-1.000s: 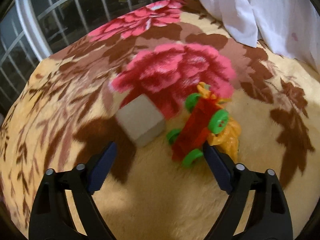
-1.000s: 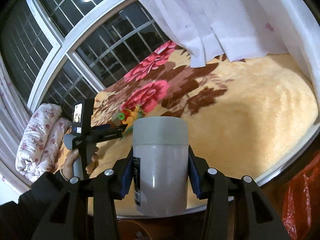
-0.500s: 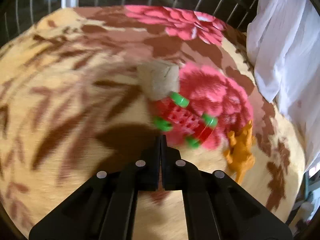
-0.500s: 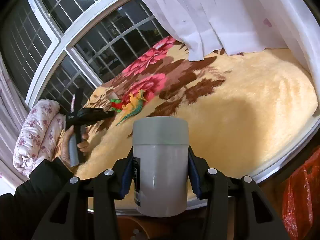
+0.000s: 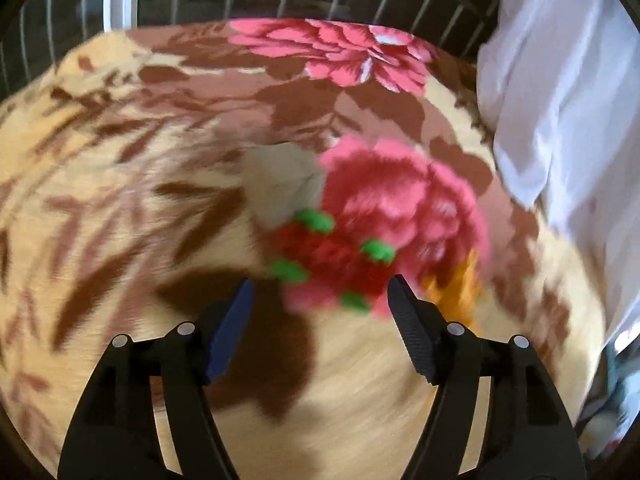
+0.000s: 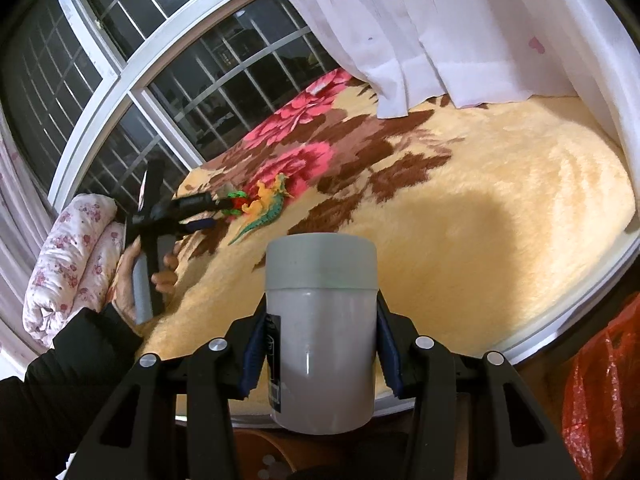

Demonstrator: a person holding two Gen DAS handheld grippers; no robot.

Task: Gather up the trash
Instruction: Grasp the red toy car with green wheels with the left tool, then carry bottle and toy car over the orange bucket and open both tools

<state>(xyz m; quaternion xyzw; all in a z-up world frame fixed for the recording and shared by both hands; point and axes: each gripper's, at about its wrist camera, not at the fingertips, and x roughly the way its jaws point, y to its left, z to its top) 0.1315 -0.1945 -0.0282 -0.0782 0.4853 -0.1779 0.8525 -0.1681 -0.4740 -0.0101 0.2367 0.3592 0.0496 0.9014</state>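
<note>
My left gripper (image 5: 320, 284) hovers low over the floral blanket (image 5: 120, 208), its jaws opening with nothing pressed between the pads. A blurred red toy car with green wheels (image 5: 332, 260) lies right at the fingertips. A beige cube (image 5: 280, 184) rests just beyond the car, and an orange toy dinosaur (image 5: 460, 284) lies to the right. In the right wrist view, my right gripper (image 6: 320, 344) is shut on a grey-lidded translucent container (image 6: 320, 320), held upright off the bed's edge. The left gripper (image 6: 218, 212) shows there beside the car (image 6: 238, 204).
A green toy dinosaur (image 6: 268, 216) lies by the orange one (image 6: 258, 196). White curtains (image 5: 560, 100) hang at the right, and a barred window (image 6: 180, 92) stands behind the bed. A rolled floral quilt (image 6: 68, 264) sits at the left, a red plastic bag (image 6: 600, 380) at the lower right.
The left gripper shut empty, then opened again while rolling and shifting over the blanket. The toy car now lies apart from the orange dinosaur. The right gripper and container have not moved.
</note>
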